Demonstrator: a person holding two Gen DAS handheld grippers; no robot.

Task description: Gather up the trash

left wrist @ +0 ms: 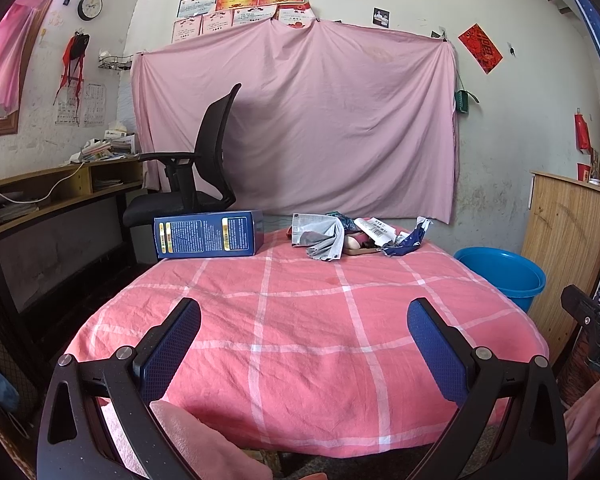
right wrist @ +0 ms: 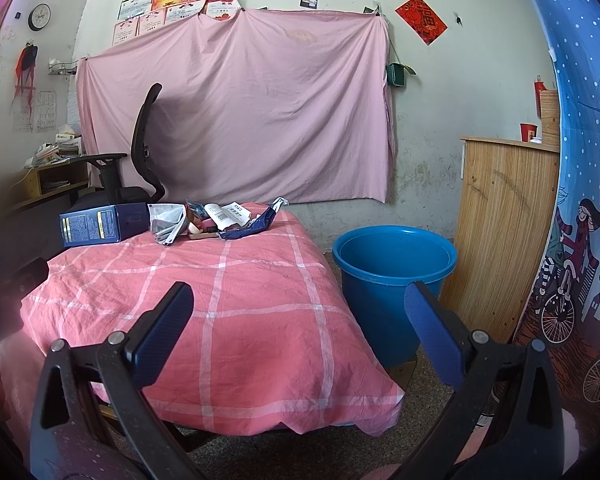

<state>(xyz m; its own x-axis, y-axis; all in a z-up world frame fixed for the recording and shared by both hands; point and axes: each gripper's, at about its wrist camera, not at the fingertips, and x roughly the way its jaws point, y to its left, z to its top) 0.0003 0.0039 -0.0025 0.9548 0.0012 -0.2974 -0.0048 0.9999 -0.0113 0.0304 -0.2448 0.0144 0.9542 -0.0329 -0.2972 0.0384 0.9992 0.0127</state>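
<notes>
Left wrist view: left gripper [left wrist: 304,342] hovers over the near edge of the pink checked cloth-covered table [left wrist: 300,340], fingers wide apart, holding nothing, likely readied for a reach. Crumpled paper and wrapper trash [left wrist: 356,236] lies heaped at the far edge, beside a dark blue printed carton [left wrist: 209,237] near the far left corner.

Right wrist view: right gripper [right wrist: 298,330] also spread and empty. Round blue plastic bucket [right wrist: 394,284] stands on the floor just off the table's right edge, apparently placed to receive the trash.
</notes>
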